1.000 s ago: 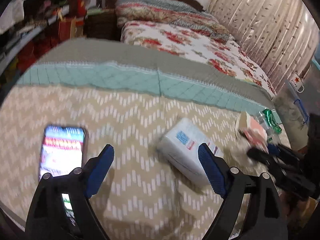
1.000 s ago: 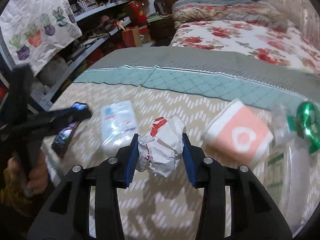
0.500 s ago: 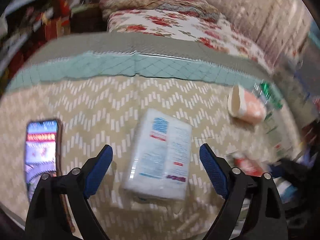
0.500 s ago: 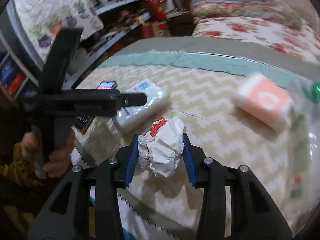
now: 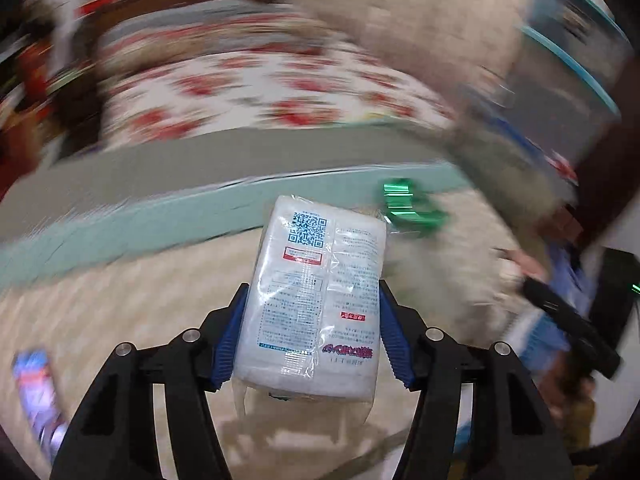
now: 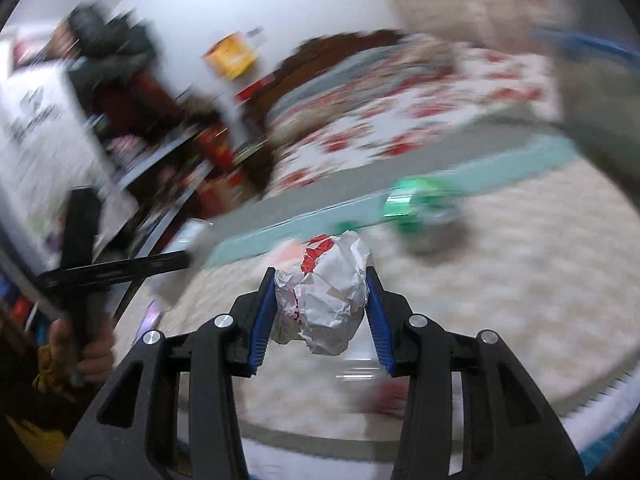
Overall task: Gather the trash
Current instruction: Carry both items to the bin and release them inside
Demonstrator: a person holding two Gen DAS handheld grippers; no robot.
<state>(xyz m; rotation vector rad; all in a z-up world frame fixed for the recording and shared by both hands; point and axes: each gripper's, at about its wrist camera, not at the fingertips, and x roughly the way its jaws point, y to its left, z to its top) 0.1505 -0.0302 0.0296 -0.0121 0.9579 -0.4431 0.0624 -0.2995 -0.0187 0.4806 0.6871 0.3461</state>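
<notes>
Two pieces of trash are picked up, one in each gripper.

Left gripper (image 5: 310,332) has just been closing, and its blue pads now squeeze the white plastic-wrapped tissue pack (image 5: 316,300), lifted off the zigzag beige bed cover (image 5: 120,304). Right gripper (image 6: 322,308) is clamped on the crumpled white-and-red paper ball (image 6: 326,300). One shiny green crushed wrapper (image 6: 420,212) lies on the bed at about one o'clock from the paper ball, so that is probably left to get. No bin shows, so both held things have to be dropped somewhere.

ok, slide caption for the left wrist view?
Left gripper clamps a white plastic-wrapped tissue pack above the beige chevron bedspread.
</notes>
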